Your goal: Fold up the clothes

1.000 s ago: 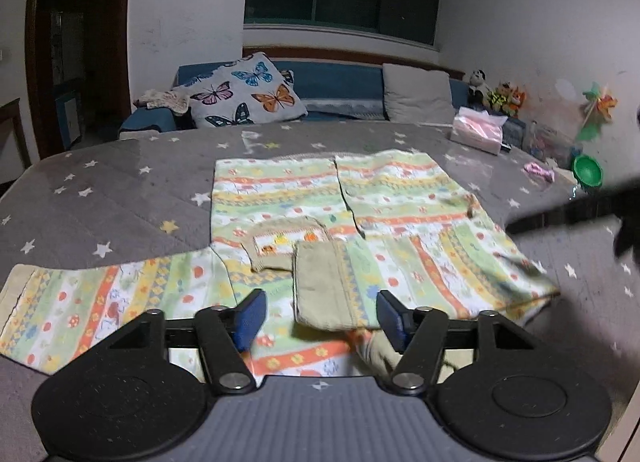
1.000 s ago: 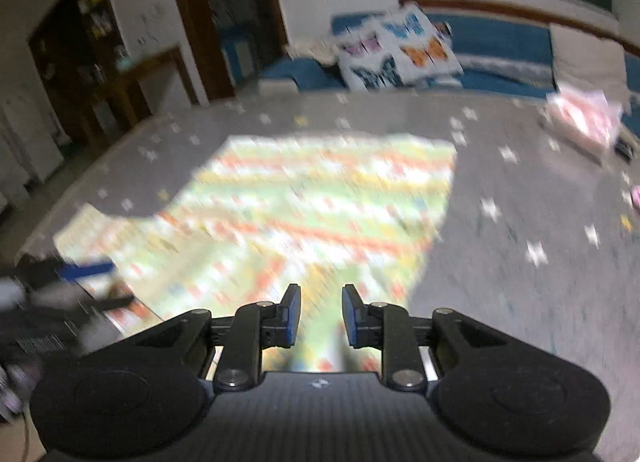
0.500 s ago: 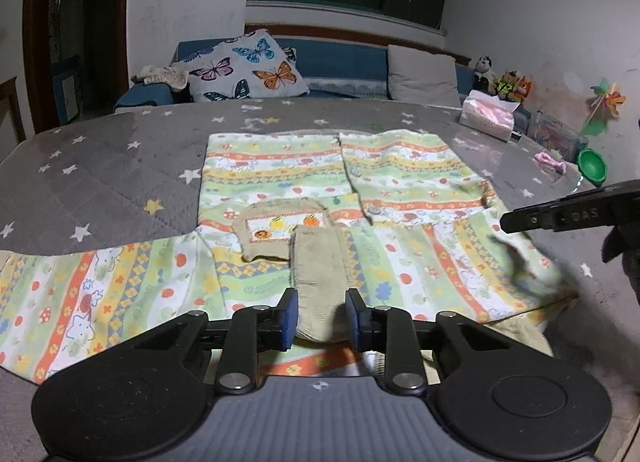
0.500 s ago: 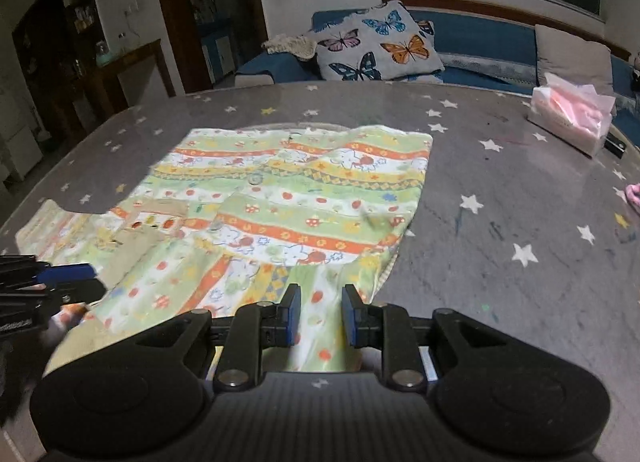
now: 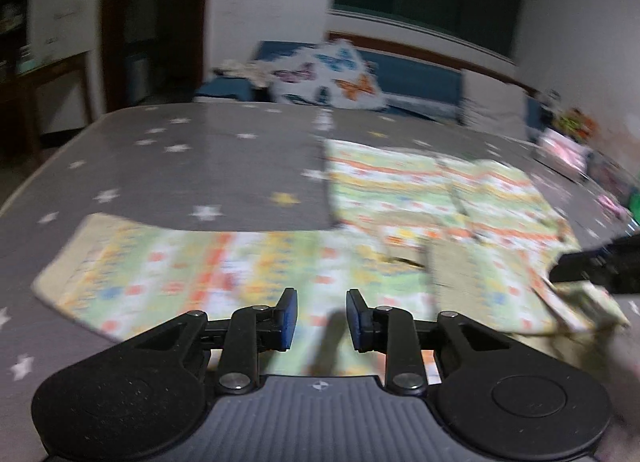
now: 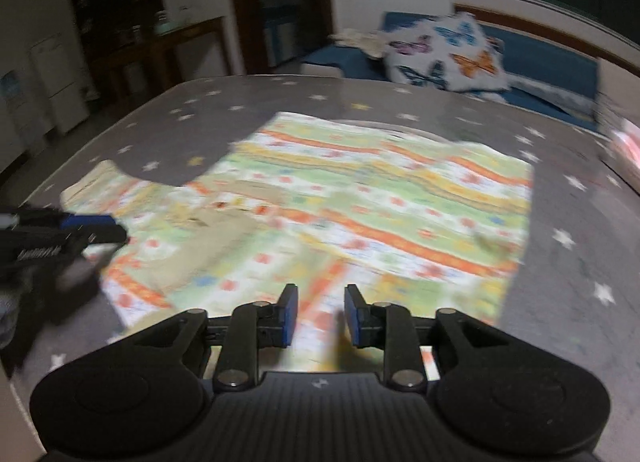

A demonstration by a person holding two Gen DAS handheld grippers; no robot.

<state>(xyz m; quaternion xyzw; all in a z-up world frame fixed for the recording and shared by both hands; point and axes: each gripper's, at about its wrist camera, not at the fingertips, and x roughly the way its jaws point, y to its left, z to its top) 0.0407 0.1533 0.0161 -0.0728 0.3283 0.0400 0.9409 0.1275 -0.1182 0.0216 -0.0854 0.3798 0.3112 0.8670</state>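
Observation:
A child's striped green, orange and yellow garment (image 5: 400, 222) lies flat on the grey star-print table (image 5: 200, 166). One sleeve (image 5: 160, 270) stretches out to the left; the other is folded over the body near the collar. My left gripper (image 5: 321, 318) hovers over the near hem, its jaws a narrow gap apart with nothing between them. My right gripper (image 6: 320, 316) hovers over the garment (image 6: 380, 202) near its right hem, jaws equally narrow and empty. Each gripper shows at the edge of the other's view: the right one (image 5: 592, 266), the left one (image 6: 60, 234). Both views are motion-blurred.
A blue sofa (image 5: 400, 78) with a butterfly cushion (image 5: 332, 78) and a grey pillow (image 5: 492, 106) stands behind the table. A pink tissue pack (image 5: 564, 150) and small toys sit at the table's right edge. A dark doorway and shelves are at the left.
My left gripper closed from wide open to a narrow gap, then swung left toward the spread sleeve. My right gripper also shifted left over the garment. The garment lies as before.

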